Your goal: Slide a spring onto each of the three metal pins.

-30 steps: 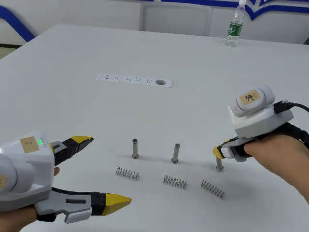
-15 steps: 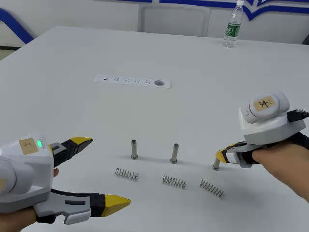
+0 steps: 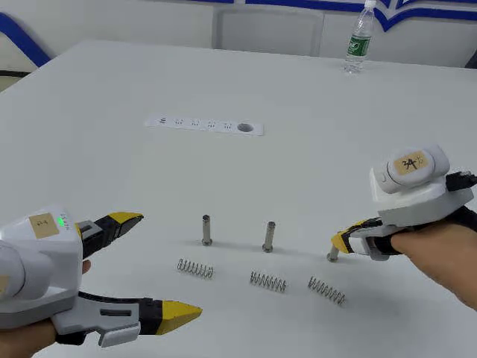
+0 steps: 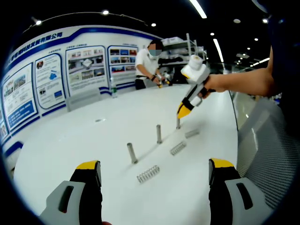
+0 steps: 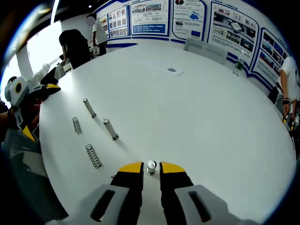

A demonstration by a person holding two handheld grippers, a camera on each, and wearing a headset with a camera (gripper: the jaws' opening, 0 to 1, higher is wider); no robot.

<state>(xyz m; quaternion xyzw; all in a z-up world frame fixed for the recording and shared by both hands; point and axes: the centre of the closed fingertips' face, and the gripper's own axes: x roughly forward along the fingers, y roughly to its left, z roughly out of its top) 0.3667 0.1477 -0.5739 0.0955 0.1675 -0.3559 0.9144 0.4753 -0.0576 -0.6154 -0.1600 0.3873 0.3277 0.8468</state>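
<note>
Three metal pins stand in a row on the white table (image 3: 298,149): left pin (image 3: 206,230), middle pin (image 3: 269,236), right pin (image 3: 332,255). A spring lies in front of each: left spring (image 3: 195,268), middle spring (image 3: 268,281), right spring (image 3: 327,291). My right gripper (image 3: 341,242) is shut on the right pin (image 5: 151,167), which leans; its yellow fingertips (image 5: 131,168) flank the pin's head. At the lower left my left gripper (image 3: 160,263) is open, holds nothing and faces the left pin (image 4: 132,153) and left spring (image 4: 148,173).
A white power strip (image 3: 204,124) lies further back on the table. A water bottle (image 3: 358,37) stands at the far edge by a chair. In the left gripper view a person (image 4: 150,65) works at the far side, and the table edge runs along the right.
My right gripper has moved a little right and down with the right pin, which stood upright and now leans. The left gripper has stayed open in place.
</note>
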